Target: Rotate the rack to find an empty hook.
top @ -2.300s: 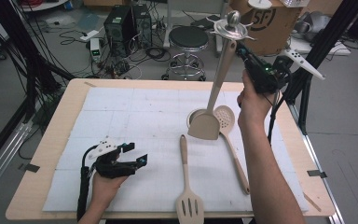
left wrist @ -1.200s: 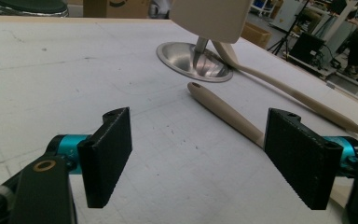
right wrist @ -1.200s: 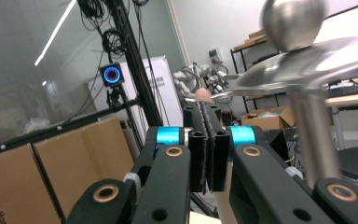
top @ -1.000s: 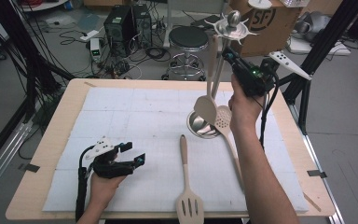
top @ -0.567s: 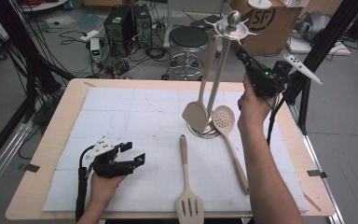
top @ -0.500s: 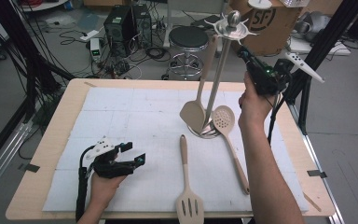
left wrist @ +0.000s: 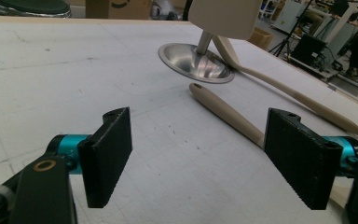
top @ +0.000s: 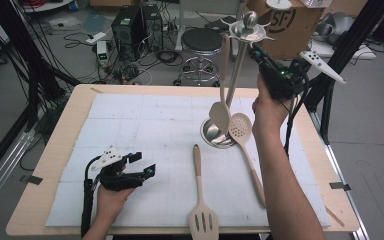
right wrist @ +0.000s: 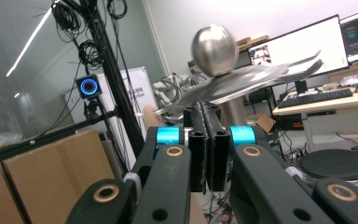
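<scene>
Left gripper [top: 147, 170]: black body, white top plate, black cable trailing along the forearm.
Left pads [left wrist: 106, 156]: flat black ribbed rectangles, each with a screw hole; teal collars behind.
Right gripper [right wrist: 208, 123]: black linkage arms, brass-ringed pivots, teal collars, green indicator light.
Sleeves: none, forearms bare.

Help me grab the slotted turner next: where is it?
In the high view, the slotted turner lies flat near the table's front edge, between the left gripper and the right forearm.
</scene>
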